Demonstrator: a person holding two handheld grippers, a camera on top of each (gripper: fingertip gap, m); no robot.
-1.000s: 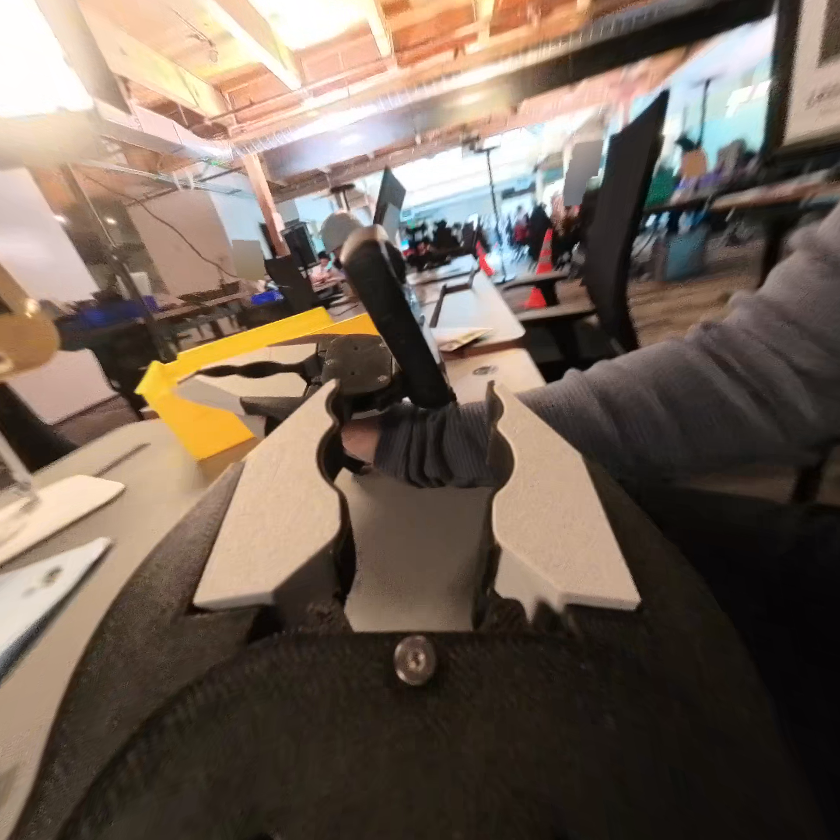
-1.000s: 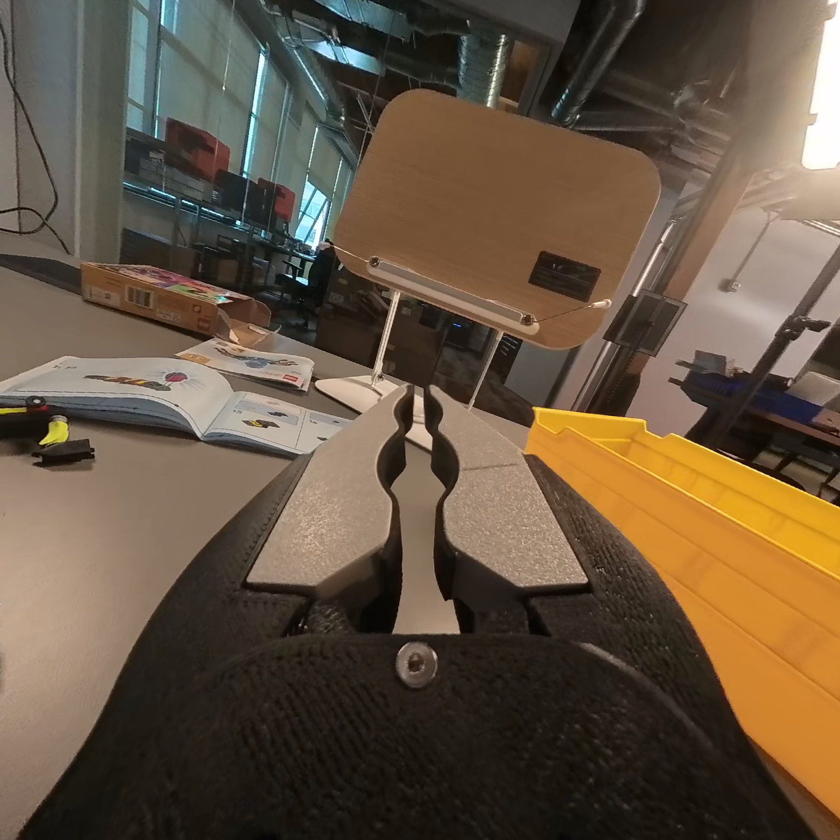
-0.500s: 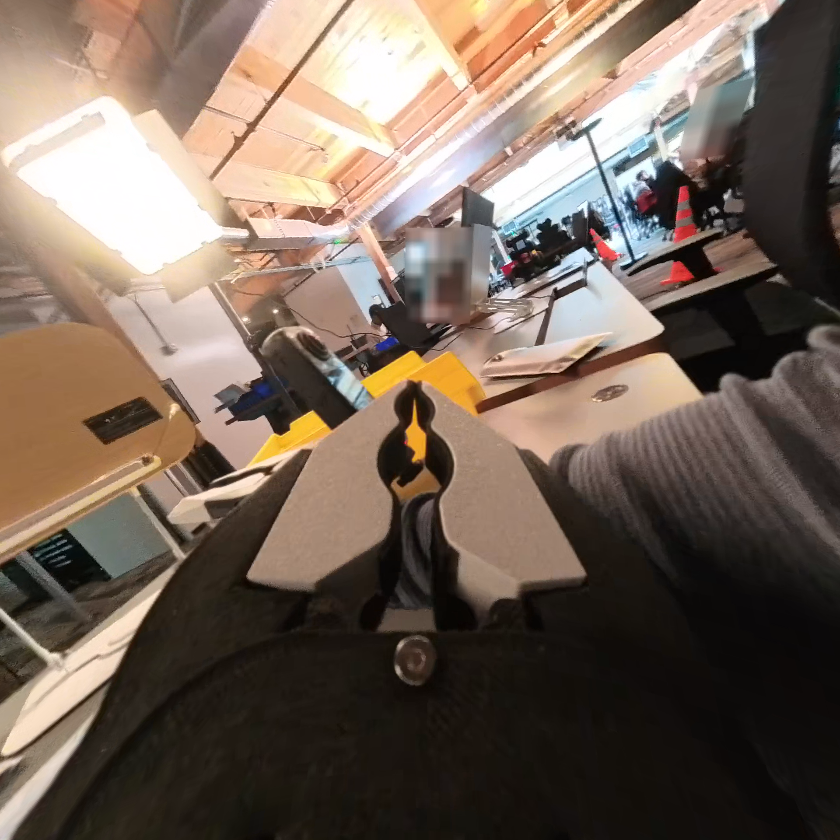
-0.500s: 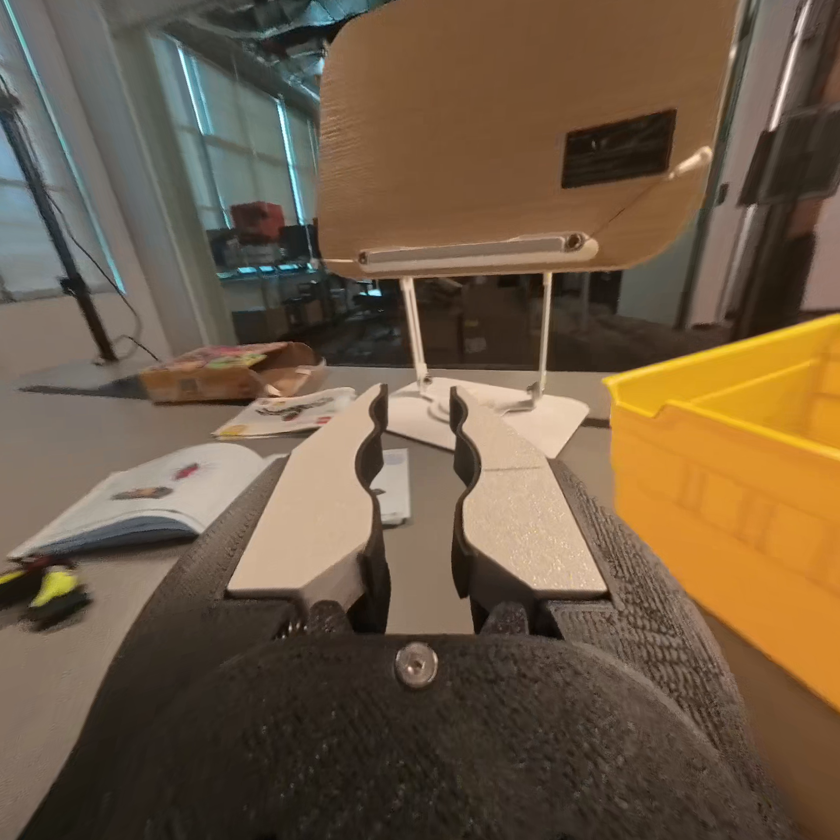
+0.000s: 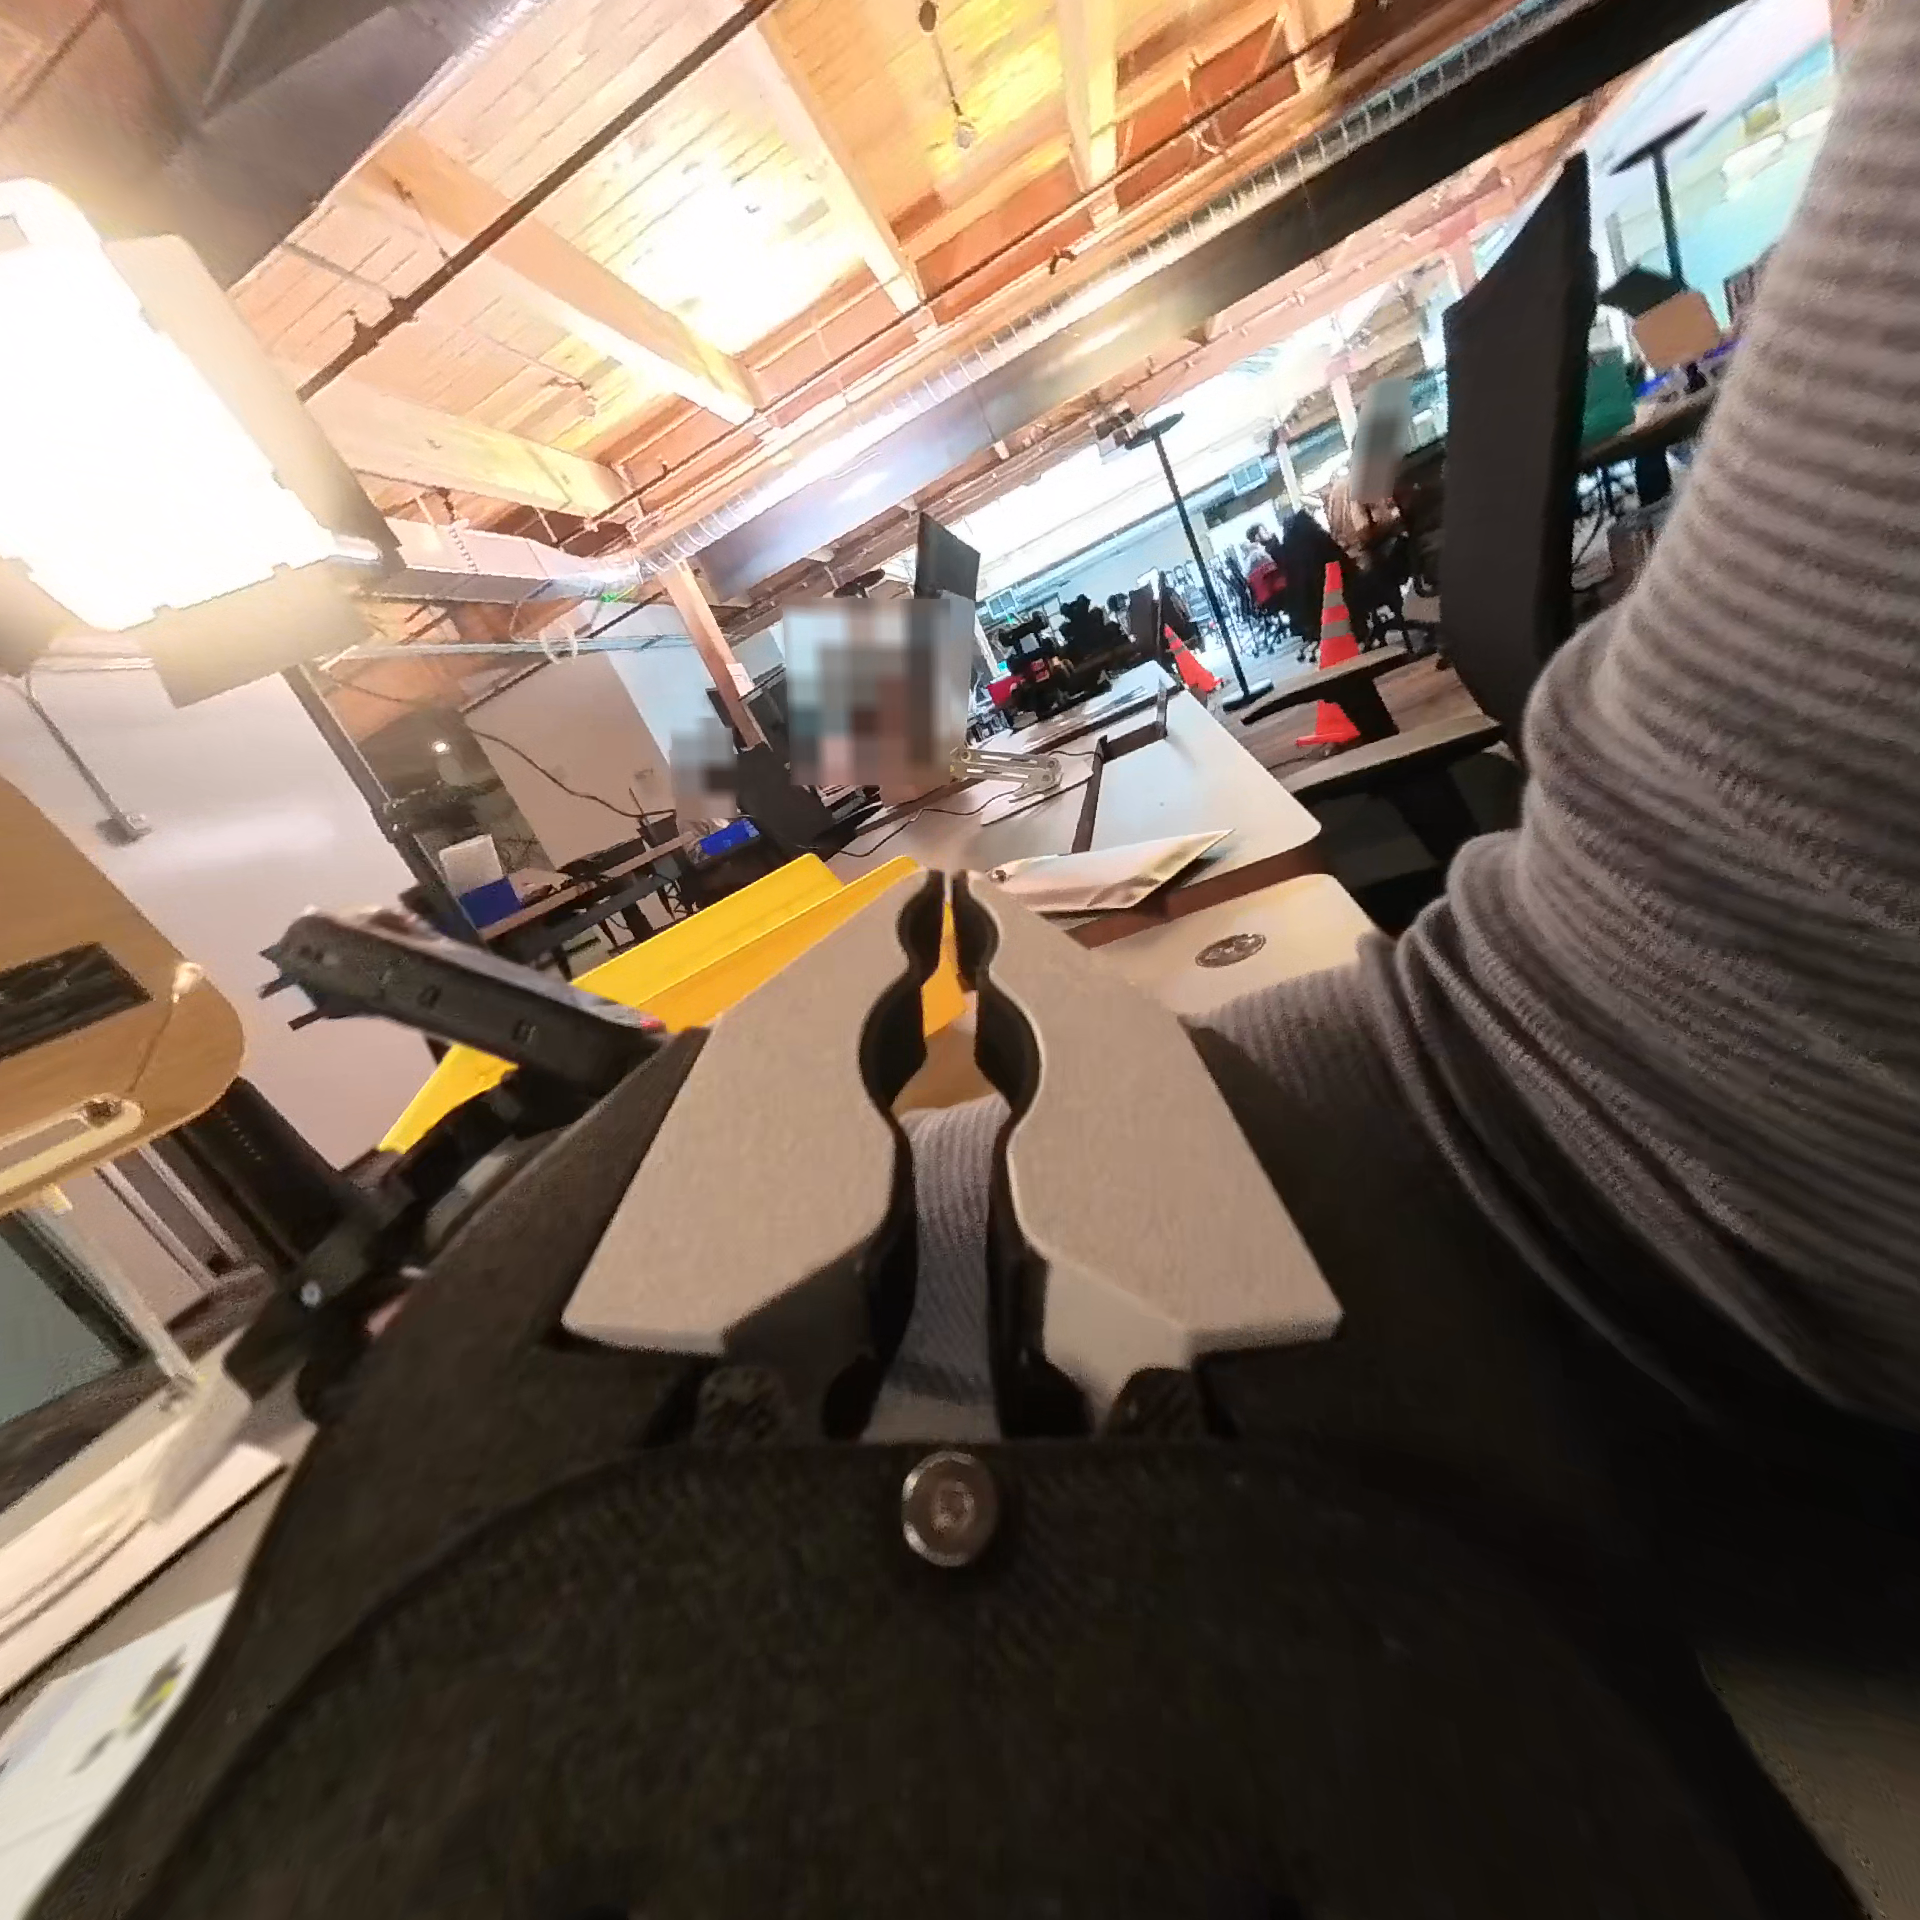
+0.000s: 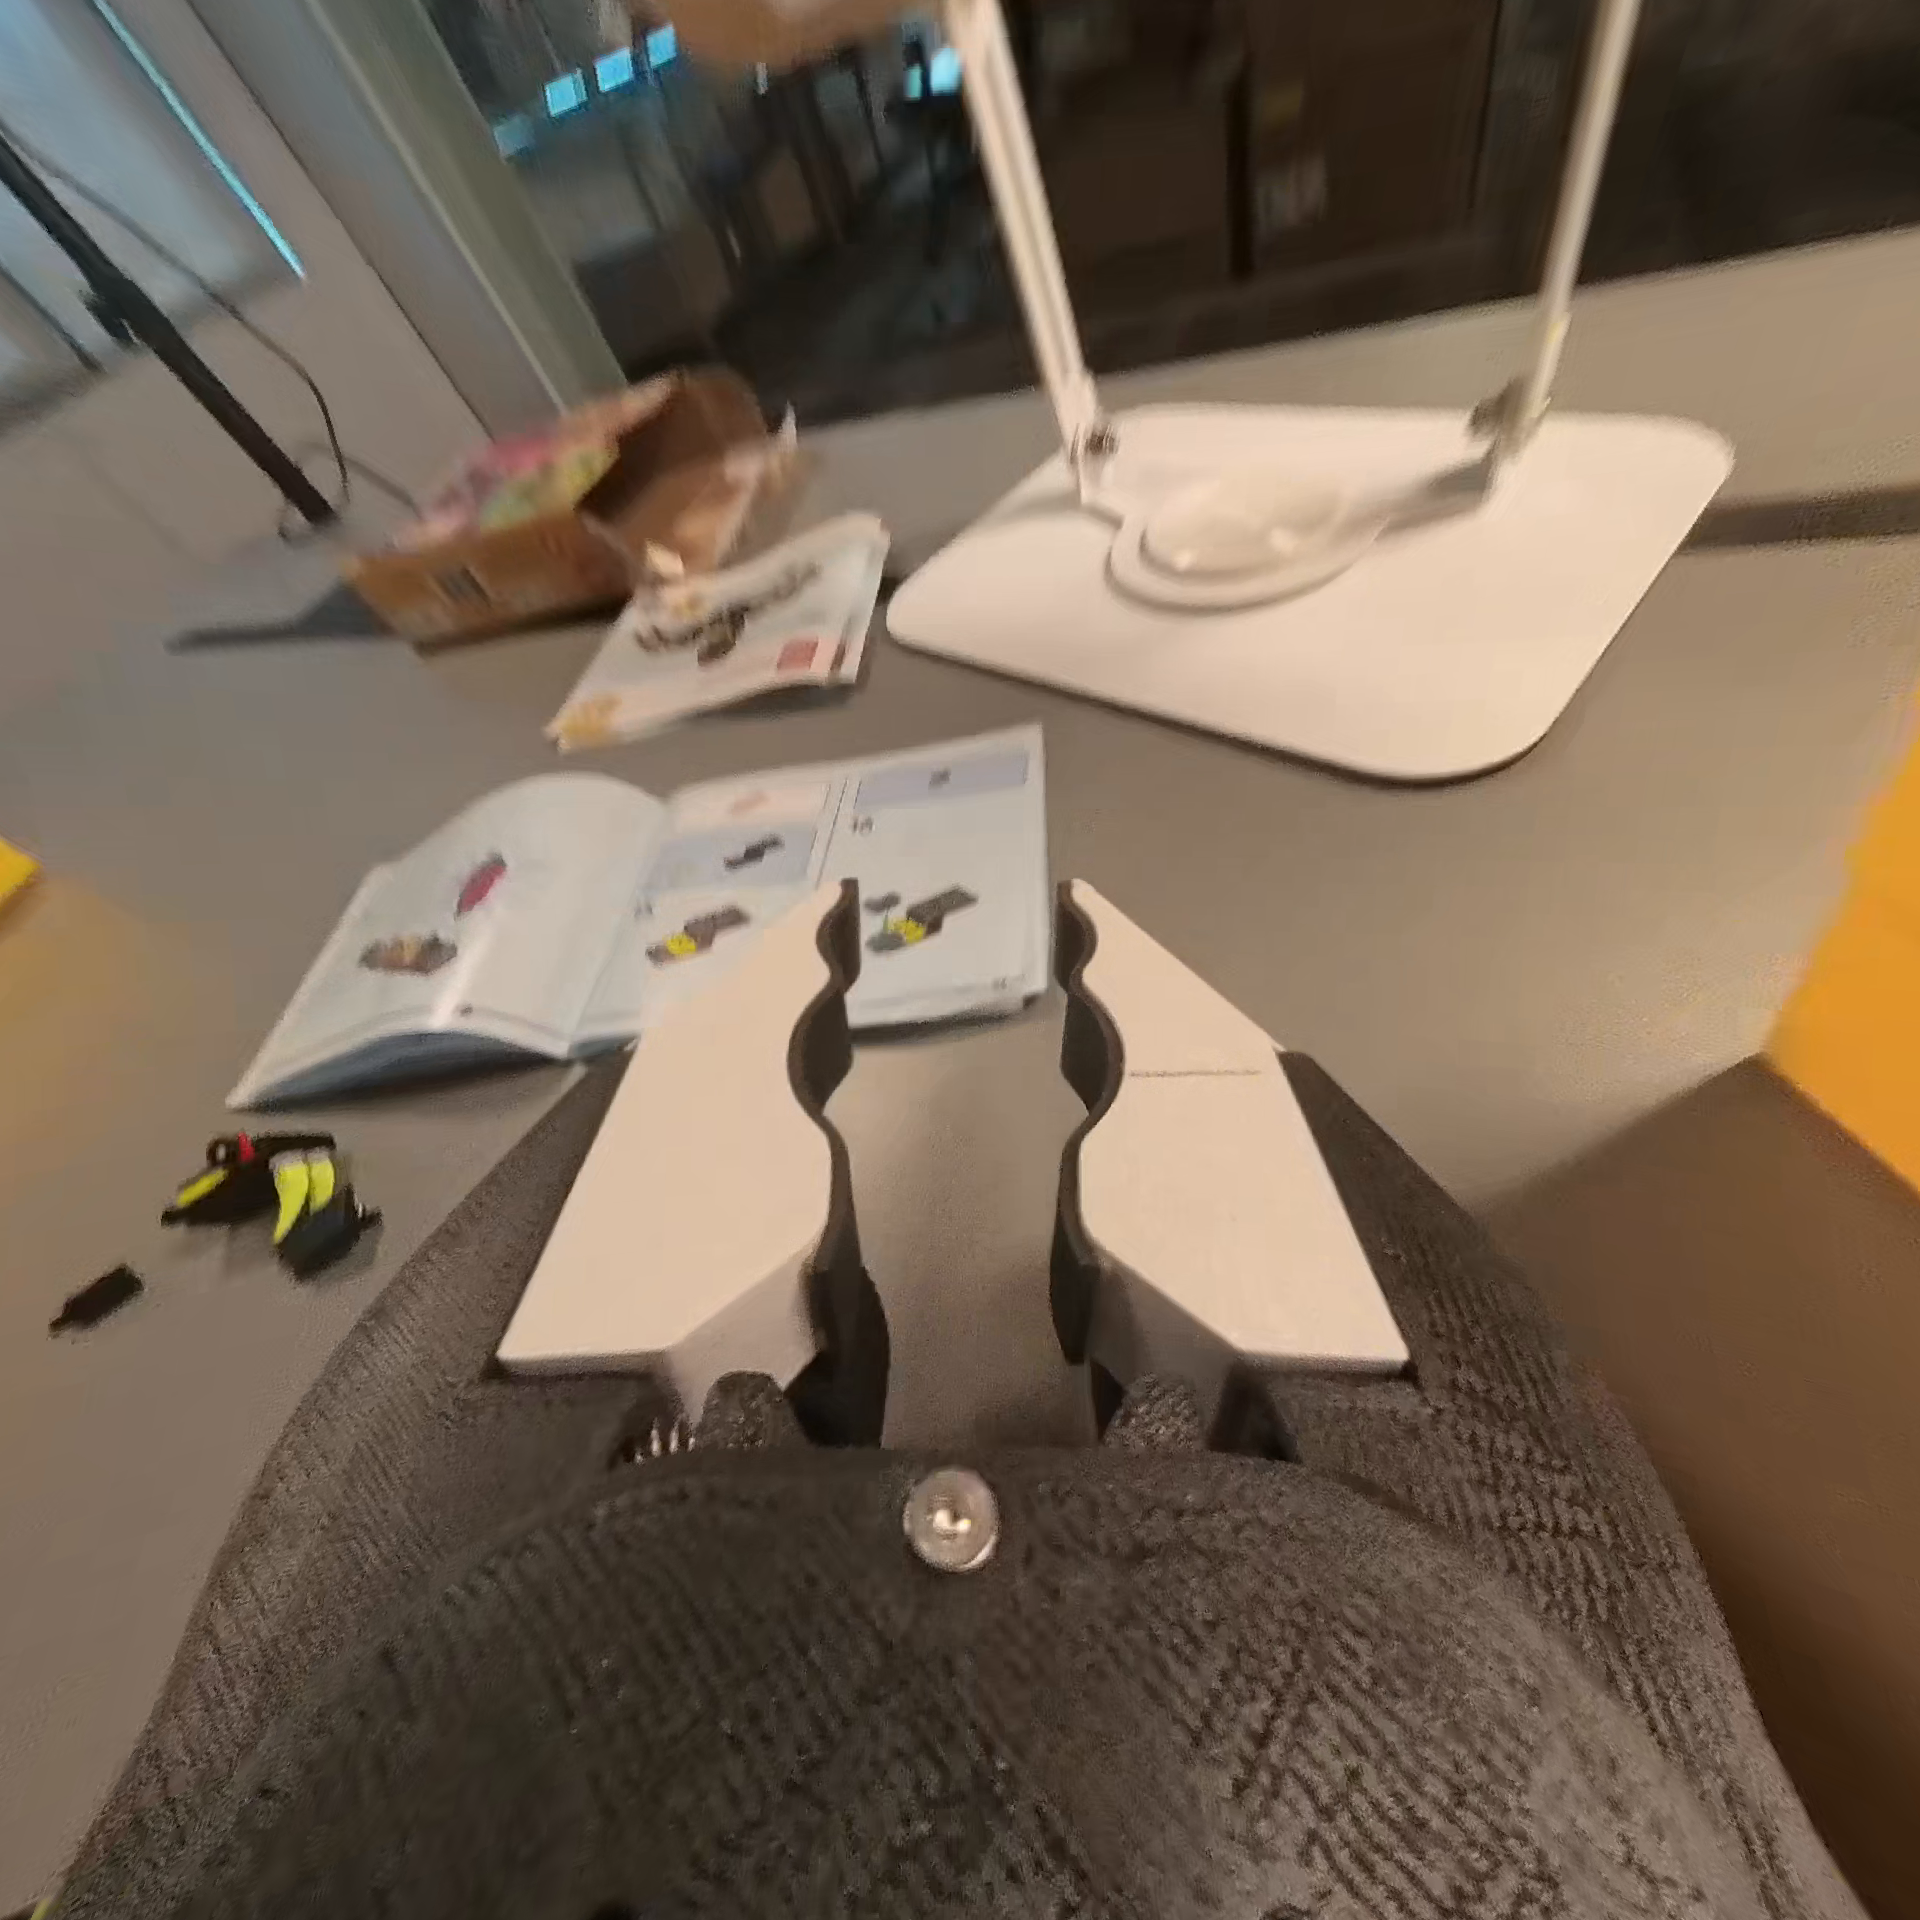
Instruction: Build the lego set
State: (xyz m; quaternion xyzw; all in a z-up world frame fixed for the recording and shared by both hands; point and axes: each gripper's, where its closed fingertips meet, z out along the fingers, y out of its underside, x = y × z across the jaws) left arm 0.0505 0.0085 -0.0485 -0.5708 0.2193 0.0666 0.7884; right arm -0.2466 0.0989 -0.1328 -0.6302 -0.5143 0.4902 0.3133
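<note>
Grey table: 2 booklets, 1 box.

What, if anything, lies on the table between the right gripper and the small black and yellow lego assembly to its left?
Nothing visible does. The right gripper is open and empty above bare grey table; the lego assembly sits on the table off its left side, with only bare surface between. The open instruction booklet lies farther forward, off that line.

The left gripper points up and outward, its grey fingers nearly touching at the tips with nothing between them. A yellow bin lies at ten o'clock, a grey sleeve at three o'clock.
</note>
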